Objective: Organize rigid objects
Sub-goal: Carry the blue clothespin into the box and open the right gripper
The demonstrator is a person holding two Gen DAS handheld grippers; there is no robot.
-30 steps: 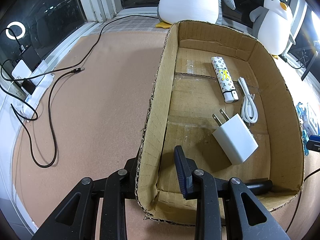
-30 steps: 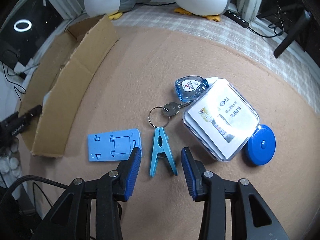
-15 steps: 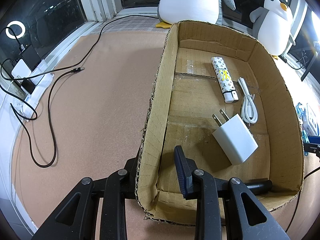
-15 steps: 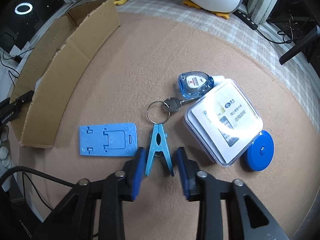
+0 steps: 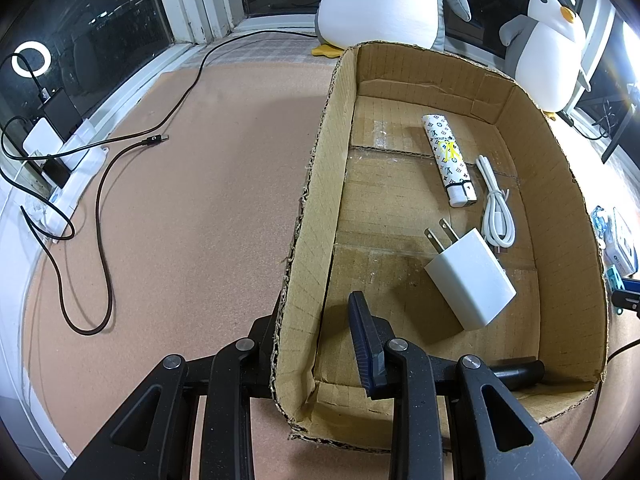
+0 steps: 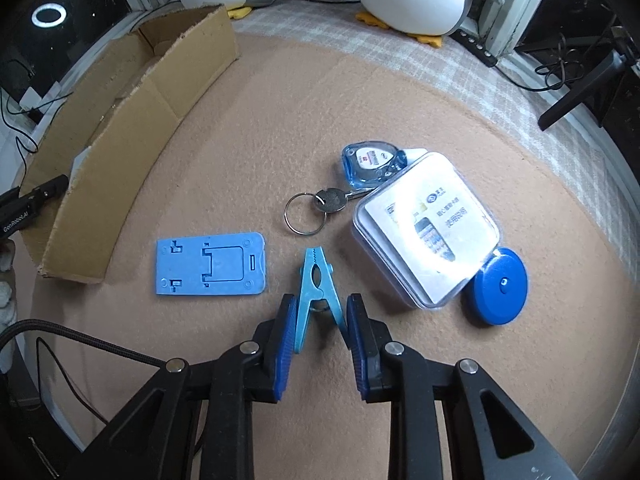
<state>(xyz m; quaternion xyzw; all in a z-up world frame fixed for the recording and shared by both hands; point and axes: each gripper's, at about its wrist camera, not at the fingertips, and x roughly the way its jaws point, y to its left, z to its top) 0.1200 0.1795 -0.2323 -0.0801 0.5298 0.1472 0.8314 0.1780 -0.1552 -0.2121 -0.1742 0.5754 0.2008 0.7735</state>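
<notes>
Left gripper (image 5: 320,328): unchanged over the last second, clamped narrow on the near-left wall of the cardboard box (image 5: 308,216), steadying it.

Right gripper (image 6: 320,320): a second ago its fingers stood wide of the clothespin (image 6: 318,284); now they press its two handle legs. Grasp looks made; lift comes next.

Clothespin: light blue plastic, jaw tip pointing away, on the mat between the blue phone stand (image 6: 210,264) and the clear case (image 6: 426,228).

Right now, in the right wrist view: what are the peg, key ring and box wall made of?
Peg: light blue moulded plastic by the look, smooth and slightly glossy, with a metal spring at its pivot.
Key ring: bare metal, thin silvery wire loop with a dull grey key on it.
Box wall: plain brown corrugated cardboard, matte, ragged torn edges.
</notes>
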